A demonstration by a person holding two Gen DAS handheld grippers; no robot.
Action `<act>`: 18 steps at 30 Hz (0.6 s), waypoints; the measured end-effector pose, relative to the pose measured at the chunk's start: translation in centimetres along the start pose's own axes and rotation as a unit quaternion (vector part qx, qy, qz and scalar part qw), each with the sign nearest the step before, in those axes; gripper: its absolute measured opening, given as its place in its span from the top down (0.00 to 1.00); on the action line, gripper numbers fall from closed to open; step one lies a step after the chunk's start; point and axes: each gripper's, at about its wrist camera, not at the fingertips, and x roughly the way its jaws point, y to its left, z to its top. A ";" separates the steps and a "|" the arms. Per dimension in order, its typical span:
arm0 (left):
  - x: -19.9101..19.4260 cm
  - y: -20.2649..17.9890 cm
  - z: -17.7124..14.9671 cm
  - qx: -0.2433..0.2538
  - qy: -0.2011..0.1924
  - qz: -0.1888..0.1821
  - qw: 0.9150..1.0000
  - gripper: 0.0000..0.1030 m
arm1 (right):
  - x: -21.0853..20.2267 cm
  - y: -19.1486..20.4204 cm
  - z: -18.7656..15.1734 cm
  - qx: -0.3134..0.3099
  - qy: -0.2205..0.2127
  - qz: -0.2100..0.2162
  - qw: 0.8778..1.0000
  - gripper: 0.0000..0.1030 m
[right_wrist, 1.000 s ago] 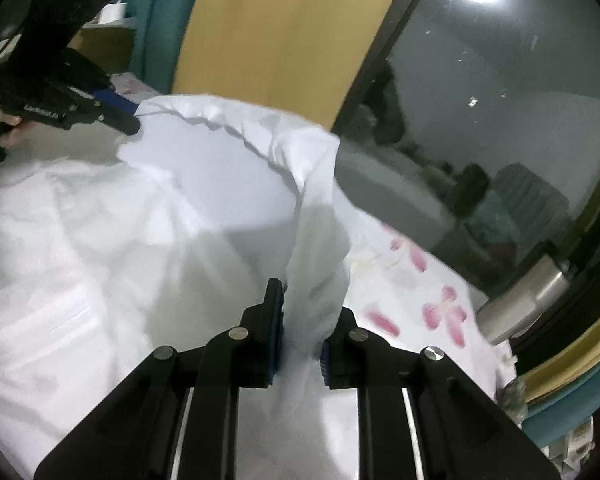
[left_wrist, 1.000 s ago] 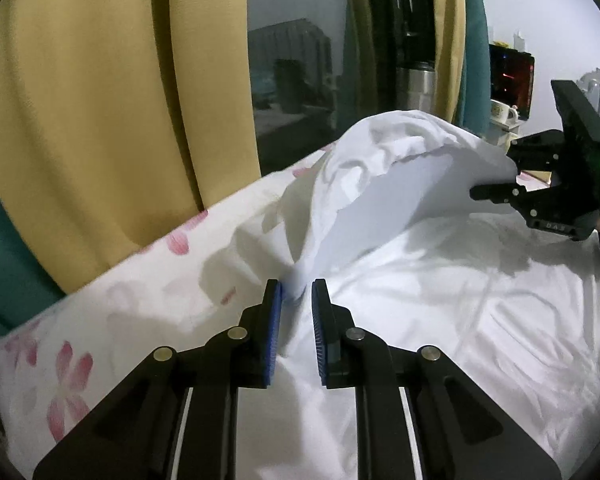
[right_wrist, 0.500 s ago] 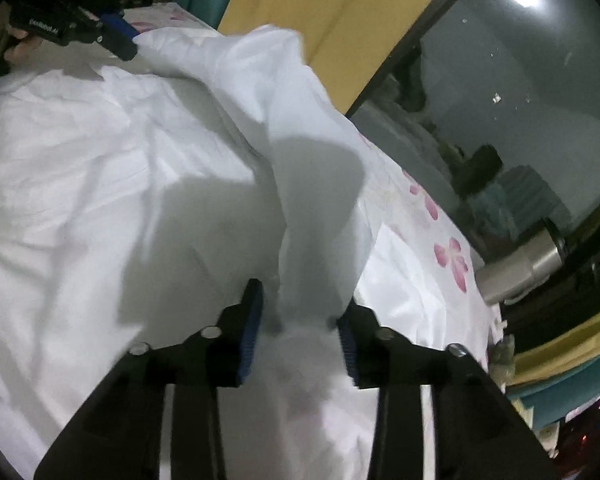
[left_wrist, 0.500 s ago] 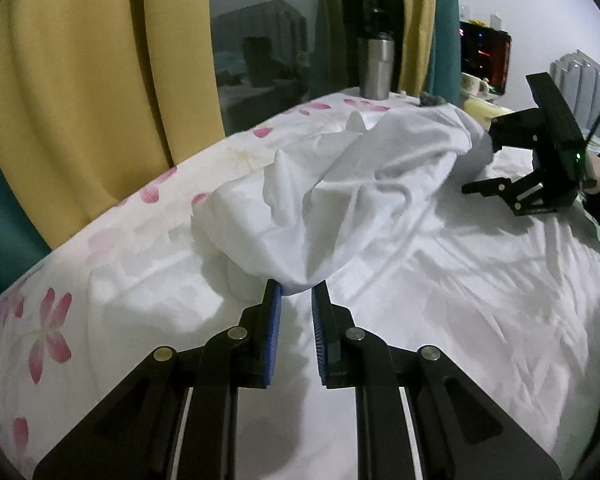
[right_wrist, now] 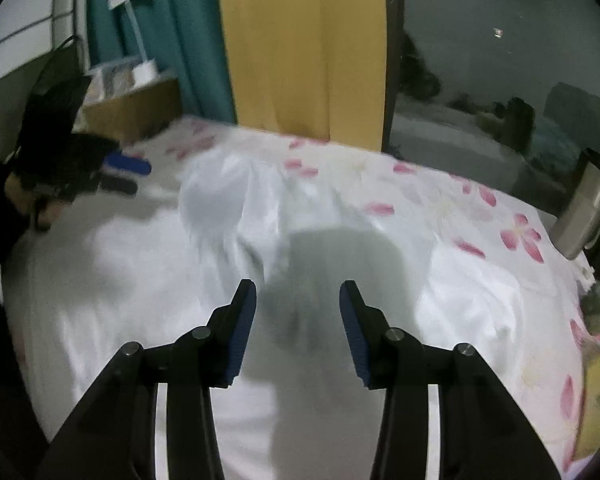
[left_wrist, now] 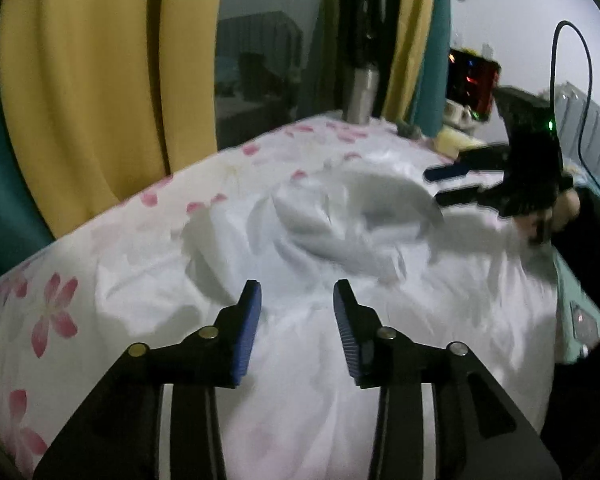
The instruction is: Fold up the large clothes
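Both claws are hanging half open, having just been opening: left claw (left_wrist: 296, 300) and right claw (right_wrist: 298, 300) gripping nothing, over the white garment (left_wrist: 340, 232) lying rumpled mid-bed (left_wrist: 52, 304).

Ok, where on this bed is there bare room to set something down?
Free: the floral sheet strip between the white garment and the window. Crowded: the far corner by the steel flask, and the bed's middle, where the rumpled garment lies.

I see soft, creased white cloth (left_wrist: 340, 240) on a matt flowered bedsheet (right_wrist: 480, 216). The flask (right_wrist: 588, 208) looks like brushed metal.
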 end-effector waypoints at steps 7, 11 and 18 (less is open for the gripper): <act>5.6 3.2 1.7 -0.097 0.009 0.047 0.994 0.59 | 7.4 1.5 1.7 0.067 0.042 0.041 0.996 0.58; 8.2 4.2 0.5 -0.125 0.054 0.037 0.990 0.59 | 9.1 2.8 0.5 0.033 0.076 0.036 0.996 0.58; 8.0 2.7 -1.2 -0.104 0.094 0.002 0.990 0.58 | 6.8 -0.1 -0.6 0.036 0.097 -0.020 0.994 0.58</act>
